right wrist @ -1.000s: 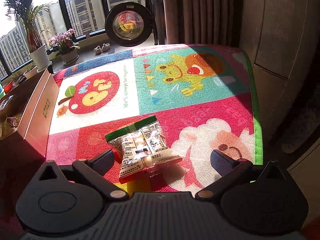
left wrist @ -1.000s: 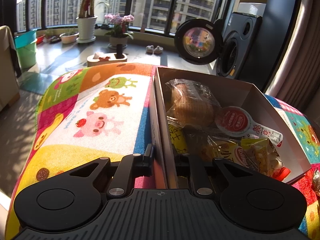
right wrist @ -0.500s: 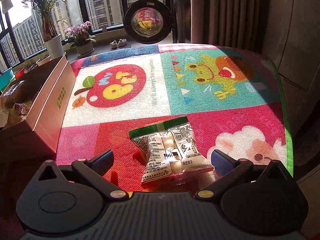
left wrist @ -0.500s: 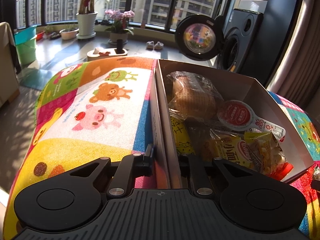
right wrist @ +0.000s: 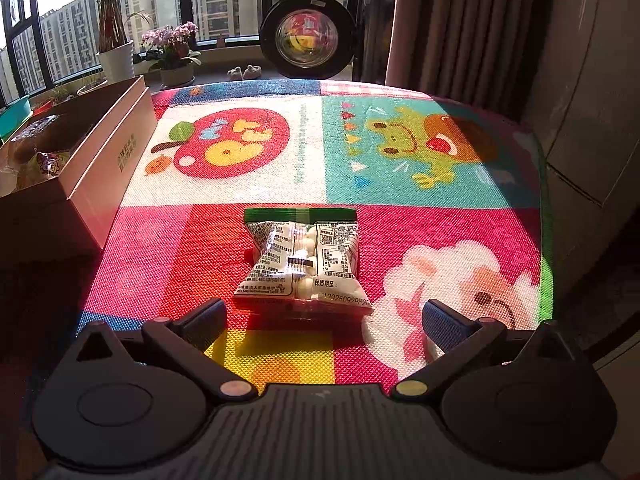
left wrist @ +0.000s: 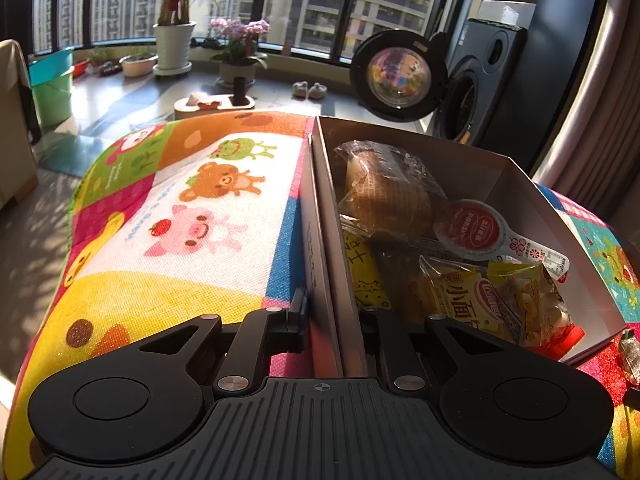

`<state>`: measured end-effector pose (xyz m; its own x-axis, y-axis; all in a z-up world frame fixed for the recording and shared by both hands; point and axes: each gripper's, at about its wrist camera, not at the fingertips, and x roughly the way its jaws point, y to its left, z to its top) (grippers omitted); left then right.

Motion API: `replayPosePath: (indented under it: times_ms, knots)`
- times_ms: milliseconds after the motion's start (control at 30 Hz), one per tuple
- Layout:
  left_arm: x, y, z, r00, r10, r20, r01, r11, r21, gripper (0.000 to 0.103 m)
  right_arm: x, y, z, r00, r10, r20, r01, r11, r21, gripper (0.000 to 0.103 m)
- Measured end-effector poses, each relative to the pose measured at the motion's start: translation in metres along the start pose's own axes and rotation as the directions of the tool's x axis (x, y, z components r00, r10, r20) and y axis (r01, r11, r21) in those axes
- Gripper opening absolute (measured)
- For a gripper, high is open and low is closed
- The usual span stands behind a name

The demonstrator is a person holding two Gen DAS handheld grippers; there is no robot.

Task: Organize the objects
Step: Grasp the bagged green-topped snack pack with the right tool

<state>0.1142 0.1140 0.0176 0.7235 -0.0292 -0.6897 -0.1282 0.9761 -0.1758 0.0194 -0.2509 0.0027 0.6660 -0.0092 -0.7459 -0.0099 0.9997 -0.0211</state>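
A cardboard box [left wrist: 532, 208] holds several snack packets, among them a wrapped bread [left wrist: 384, 192] and a red-lidded cup [left wrist: 474, 230]. My left gripper [left wrist: 330, 322] is shut on the box's left wall, one finger outside and one inside. In the right wrist view the same box [right wrist: 100, 160] stands at the left. A clear snack packet with a green top [right wrist: 302, 258] lies flat on the colourful mat [right wrist: 400, 200]. My right gripper [right wrist: 322, 314] is open, just short of the packet's near edge, with its fingers either side.
The cartoon-print mat [left wrist: 192, 220] covers the table; its edge drops off at the left and, in the right wrist view, at the right. A washing machine with an open door [left wrist: 400, 76] and potted plants [left wrist: 174, 36] stand beyond. A small wrapper [left wrist: 630, 356] lies right of the box.
My right gripper has swung to face the snack packet squarely, so it now lies centred ahead of the open fingers. The left gripper keeps its hold on the box wall and has barely shifted.
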Motion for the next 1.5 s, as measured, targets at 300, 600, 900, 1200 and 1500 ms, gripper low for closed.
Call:
replayPosePath:
  times_ms: [300, 600, 900, 1200, 1500]
  knots:
    - [0.0, 0.0, 0.0, 1.0, 0.0, 0.001, 0.0, 1.0, -0.004, 0.017, 0.006, 0.001, 0.004, 1.0, 0.006, 0.0, -0.006, 1.0, 0.031, 0.103]
    - [0.003, 0.001, 0.003, 1.0, 0.005, 0.002, -0.005, 1.0, -0.01, 0.016, 0.011, 0.003, 0.01, 1.0, 0.008, 0.011, -0.009, 0.999, 0.034, 0.103]
    - [-0.001, -0.002, 0.007, 0.997, 0.018, 0.078, -0.018, 1.0, 0.004, 0.015, 0.019, 0.01, 0.018, 1.0, 0.011, 0.025, -0.012, 1.0, 0.023, 0.103]
    - [-0.005, -0.007, 0.003, 0.989, 0.034, 0.141, -0.041, 0.998, 0.045, 0.013, 0.019, 0.011, 0.017, 0.999, 0.013, 0.039, -0.013, 1.0, 0.013, 0.103]
    - [-0.006, -0.008, 0.006, 0.989, 0.046, 0.143, -0.051, 0.998, 0.032, 0.012, 0.008, 0.022, 0.019, 0.996, 0.074, 0.041, -0.072, 0.996, -0.056, 0.065]
